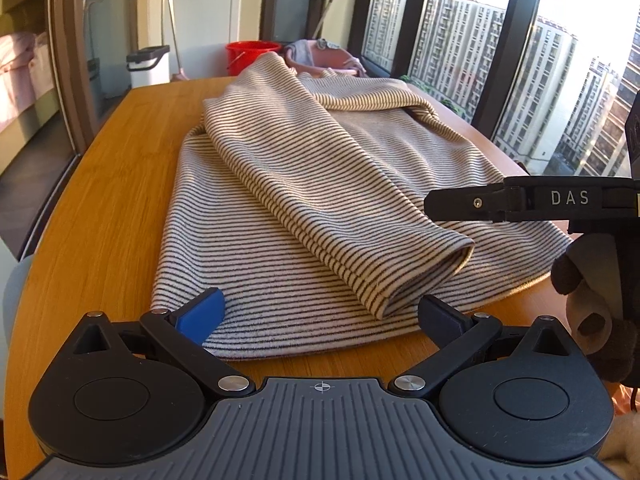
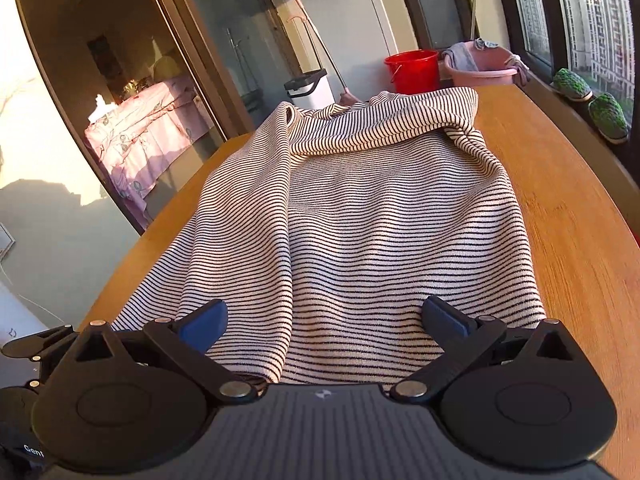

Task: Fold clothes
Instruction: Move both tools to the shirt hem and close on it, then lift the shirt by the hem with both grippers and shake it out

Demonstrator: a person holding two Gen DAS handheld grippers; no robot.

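Note:
A cream and black striped top (image 1: 320, 184) lies spread on the wooden table (image 1: 100, 200), one sleeve (image 1: 360, 240) folded diagonally over its body with the cuff pointing at me. My left gripper (image 1: 320, 316) stands open just above the near hem, nothing between its blue pads. The right gripper (image 1: 532, 200) shows in the left wrist view at the right, held by a gloved hand (image 1: 592, 304). In the right wrist view the same striped top (image 2: 380, 220) fills the middle, and my right gripper (image 2: 324, 320) is open over its near edge, holding nothing.
Beyond the table's far end stand a red bucket (image 2: 412, 68), a pink basin (image 2: 484, 66) with cloths and a white bin (image 2: 312, 86). Dark window frames run along the right (image 1: 508, 48), with green slippers (image 2: 608, 114) on the sill. Bare table wood (image 2: 560, 200) shows right of the top.

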